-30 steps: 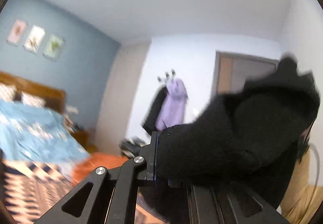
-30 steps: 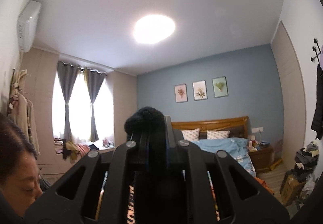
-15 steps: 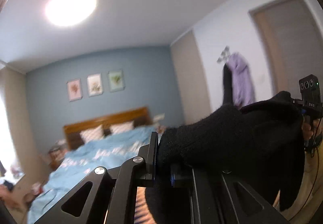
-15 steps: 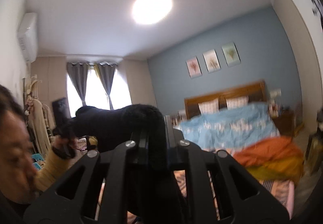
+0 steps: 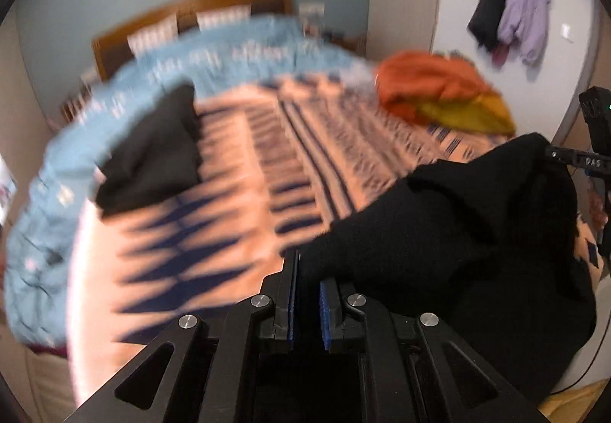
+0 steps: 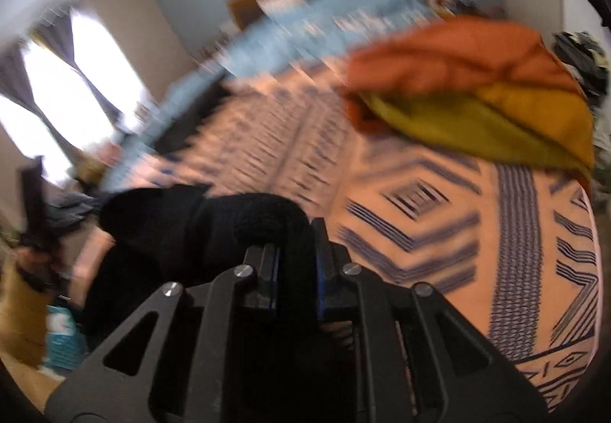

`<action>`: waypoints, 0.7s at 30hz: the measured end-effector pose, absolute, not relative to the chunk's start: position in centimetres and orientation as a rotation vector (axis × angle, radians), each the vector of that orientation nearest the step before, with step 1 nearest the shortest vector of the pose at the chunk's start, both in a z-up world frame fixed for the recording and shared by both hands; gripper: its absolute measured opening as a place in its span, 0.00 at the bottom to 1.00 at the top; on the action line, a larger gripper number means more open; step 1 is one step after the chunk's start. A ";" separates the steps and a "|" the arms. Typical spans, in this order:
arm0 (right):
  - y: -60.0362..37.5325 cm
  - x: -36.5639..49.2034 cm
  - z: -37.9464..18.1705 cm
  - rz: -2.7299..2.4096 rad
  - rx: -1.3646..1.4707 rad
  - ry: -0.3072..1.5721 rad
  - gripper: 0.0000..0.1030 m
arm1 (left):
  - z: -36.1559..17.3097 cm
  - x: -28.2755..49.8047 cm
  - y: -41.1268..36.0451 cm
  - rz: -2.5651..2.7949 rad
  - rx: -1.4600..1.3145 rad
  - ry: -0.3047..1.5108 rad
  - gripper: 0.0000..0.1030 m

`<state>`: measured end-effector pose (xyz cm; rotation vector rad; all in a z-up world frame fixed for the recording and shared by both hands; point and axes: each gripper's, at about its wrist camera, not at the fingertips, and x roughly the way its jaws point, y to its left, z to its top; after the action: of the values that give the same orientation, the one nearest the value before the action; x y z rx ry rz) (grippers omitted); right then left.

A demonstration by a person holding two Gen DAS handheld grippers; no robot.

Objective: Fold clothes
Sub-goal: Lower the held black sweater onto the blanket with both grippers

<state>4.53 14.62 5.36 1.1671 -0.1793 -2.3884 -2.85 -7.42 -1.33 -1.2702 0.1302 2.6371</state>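
So both ends of a fuzzy black garment (image 5: pixel 450 232) are pinched up in the air over the bed (image 5: pixel 267 163). The left hand-held gripper (image 5: pixel 307 293) has its blue-lined fingers clamped on one edge, and the cloth stretches off to the right toward the right hand-held gripper (image 6: pixel 296 266), which has a thick roll of the same knit bunched between its fingers. The bedspread underneath is peach with dark blue geometric patterns, pretty blurry. There's another dark folded piece (image 5: pixel 152 152) lying near the blue duvet (image 5: pixel 236 52), and an orange and mustard heap (image 6: pixel 473 87) sits further up the bed, well apart from the garment.
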 end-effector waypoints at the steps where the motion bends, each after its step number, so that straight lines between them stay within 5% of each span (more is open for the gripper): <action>1: 14.1 3.7 4.3 -2.413 1.221 -0.089 0.21 | -2.7 -3.8 -7.6 2.613 -1.309 0.109 0.09; 7: 10.1 4.1 4.9 -2.445 1.137 0.358 0.73 | -4.3 -6.0 -8.6 2.557 -1.320 0.061 0.10; 9: 8.1 5.0 5.6 -2.402 1.050 0.495 0.84 | -4.4 -6.2 -9.2 2.532 -1.329 0.057 0.26; 12: 5.3 5.7 5.3 -2.316 0.980 0.674 0.84 | -4.2 -6.2 -10.4 2.532 -1.337 0.100 0.50; 18: 1.3 4.1 -0.3 -2.130 1.063 0.867 0.84 | -5.8 -6.2 -10.3 2.435 -1.354 0.167 0.58; 19: 1.4 3.7 -0.3 -2.133 1.059 0.829 0.76 | -6.0 -6.4 -10.3 2.430 -1.359 0.169 0.57; 20: 1.8 3.1 0.1 -2.131 1.076 0.750 0.53 | -6.2 -6.7 -10.3 2.426 -1.364 0.166 0.51; 21: 2.0 2.4 0.5 -2.145 1.085 0.714 0.30 | -6.3 -7.0 -10.3 2.422 -1.369 0.164 0.32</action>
<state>2.43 2.01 0.50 1.0853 0.7138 -2.1450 -7.04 -10.27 -6.32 -1.3693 0.1641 2.4224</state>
